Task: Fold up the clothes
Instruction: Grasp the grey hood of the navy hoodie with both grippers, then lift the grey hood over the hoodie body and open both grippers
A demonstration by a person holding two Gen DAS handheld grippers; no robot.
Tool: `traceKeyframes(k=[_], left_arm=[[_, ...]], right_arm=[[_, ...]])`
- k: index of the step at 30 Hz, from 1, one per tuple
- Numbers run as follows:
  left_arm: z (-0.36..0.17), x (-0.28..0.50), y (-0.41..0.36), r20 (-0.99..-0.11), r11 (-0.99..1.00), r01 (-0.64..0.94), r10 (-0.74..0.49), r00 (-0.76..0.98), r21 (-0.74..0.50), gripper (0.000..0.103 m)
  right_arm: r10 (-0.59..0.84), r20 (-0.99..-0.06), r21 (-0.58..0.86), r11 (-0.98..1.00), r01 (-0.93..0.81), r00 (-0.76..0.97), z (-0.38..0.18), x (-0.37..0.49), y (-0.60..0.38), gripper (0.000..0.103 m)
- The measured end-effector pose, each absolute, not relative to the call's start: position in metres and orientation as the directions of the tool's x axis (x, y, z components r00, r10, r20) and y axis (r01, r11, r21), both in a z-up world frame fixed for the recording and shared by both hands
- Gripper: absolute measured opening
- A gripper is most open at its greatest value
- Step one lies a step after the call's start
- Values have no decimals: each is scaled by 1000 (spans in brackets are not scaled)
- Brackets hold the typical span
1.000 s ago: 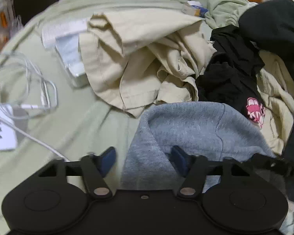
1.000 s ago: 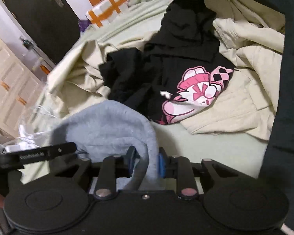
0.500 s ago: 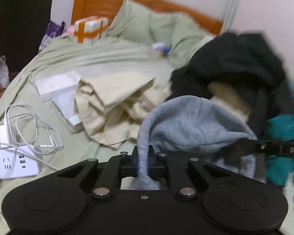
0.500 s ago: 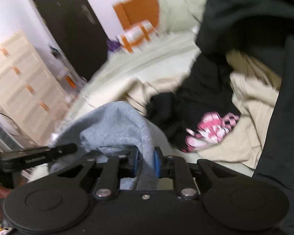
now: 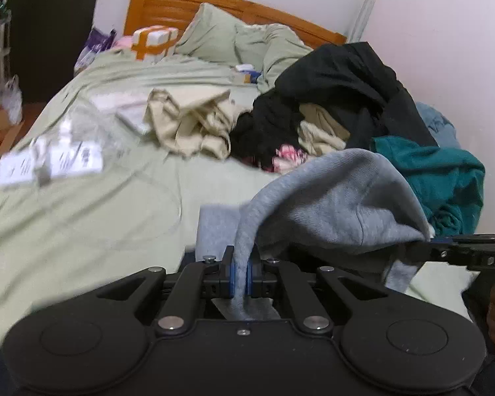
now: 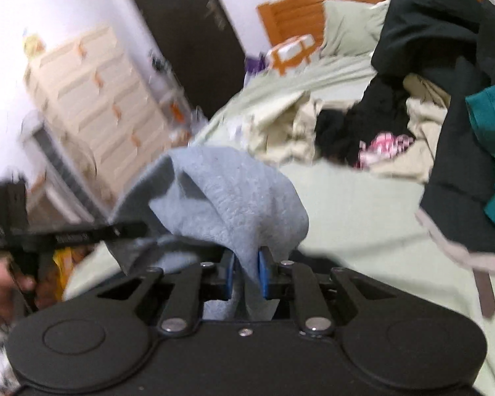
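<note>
Currently we have the soft grey fleece garment (image 5: 340, 204) pinched at two points and lifted clear of the pale green bedsheet (image 5: 92, 217). Left gripper (image 5: 240, 275): blue pads clenched on a narrow band of grey edge, fabric running up and away to the right. Right gripper (image 6: 246, 272): pads likewise clamped on a thicker bunch of the same garment (image 6: 234, 194), which humps up over the fingers. Each wrist view shows the other tool side-on at the frame edge, close by; the cloth between them sags in a hood-like dome and is not taut

Judgement on the step: we are drawing the piece out to spread it before any fold. To do it well, we would move the grippers apart along the held edge until the slack goes, keep both at the same height, and let the hanging part fall straight. Grip looks deep enough on both sides; the right one holds several layers, so an inner layer could slip

Landing zone: the bare stretch of sheet just ahead looks suitable. Beyond it lie the crumpled beige garment (image 5: 194, 125), the black garment with a pink print (image 5: 274, 138), the teal garment (image 5: 442, 178), and a white power strip with cable (image 5: 49, 161) to the left, blurred. We should lay the grey piece short of all these, with pillows and wooden headboard (image 5: 234, 3) farthest back
</note>
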State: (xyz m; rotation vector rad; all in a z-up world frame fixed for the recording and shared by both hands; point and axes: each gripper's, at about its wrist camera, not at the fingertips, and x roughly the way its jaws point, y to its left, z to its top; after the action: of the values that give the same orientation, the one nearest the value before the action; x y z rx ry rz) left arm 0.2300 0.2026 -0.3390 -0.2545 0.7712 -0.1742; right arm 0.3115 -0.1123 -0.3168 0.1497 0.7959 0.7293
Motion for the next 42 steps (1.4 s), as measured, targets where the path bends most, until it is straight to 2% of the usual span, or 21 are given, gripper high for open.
traceKeyframes(k=[7, 11, 14, 16, 19, 21, 23, 25, 30, 31, 32, 33, 34, 35, 37, 39, 42], left_arm=[[-364, 173, 202, -719, 954, 13, -236, 653, -301, 5], [-386, 156, 197, -759, 967, 4, -201, 620, -253, 5], [-395, 149, 195, -783, 972, -12, -183, 595, -236, 10], [-394, 146, 197, -792, 970, -26, -180, 584, -240, 18], [-381, 137, 202, -805, 969, -45, -176, 567, -243, 48], [-366, 127, 206, -794, 965, -43, -187, 578, -258, 53], [-348, 120, 210, -784, 958, -61, -191, 591, -280, 67], [-335, 120, 211, -763, 944, -76, -209, 612, -320, 69], [-319, 153, 188, -656, 903, -28, -289, 697, -428, 69], [-323, 158, 181, -656, 905, -9, -302, 692, -425, 68], [-329, 164, 174, -665, 909, 8, -310, 680, -416, 66], [-338, 169, 166, -692, 918, 20, -312, 651, -395, 63], [-349, 171, 159, -724, 926, 35, -316, 614, -375, 52], [-359, 173, 152, -754, 934, 51, -318, 575, -355, 46], [-376, 170, 139, -814, 954, 88, -292, 502, -288, 22], [-391, 164, 131, -861, 965, 134, -262, 435, -226, 20], [-412, 156, 131, -901, 971, 121, -235, 365, -204, 19]], right_arm=[[597, -693, 322, 758, -567, 404, -348, 249, -114, 13], [567, -748, 317, 763, -564, 346, -377, 226, -107, 13], [521, -782, 261, 773, -579, 343, -390, 211, -99, 15], [508, -796, 255, 774, -579, 329, -390, 207, -97, 21], [527, -792, 289, 769, -570, 309, -372, 205, -106, 59], [554, -775, 324, 762, -561, 305, -357, 201, -115, 62], [564, -762, 346, 770, -536, 319, -345, 198, -127, 68], [583, -731, 394, 784, -479, 353, -331, 204, -138, 69], [669, -585, 561, 742, -367, 459, -313, 238, -139, 68], [670, -579, 553, 742, -379, 465, -315, 243, -130, 57], [664, -586, 537, 747, -392, 464, -319, 247, -122, 39], [654, -612, 521, 757, -396, 445, -328, 252, -111, 32], [642, -645, 511, 766, -391, 415, -339, 255, -101, 29], [636, -665, 508, 769, -387, 391, -348, 255, -96, 29], [620, -697, 491, 778, -391, 360, -363, 250, -88, 29], [600, -728, 470, 790, -394, 333, -377, 238, -85, 29], [566, -766, 444, 808, -387, 304, -398, 220, -82, 28]])
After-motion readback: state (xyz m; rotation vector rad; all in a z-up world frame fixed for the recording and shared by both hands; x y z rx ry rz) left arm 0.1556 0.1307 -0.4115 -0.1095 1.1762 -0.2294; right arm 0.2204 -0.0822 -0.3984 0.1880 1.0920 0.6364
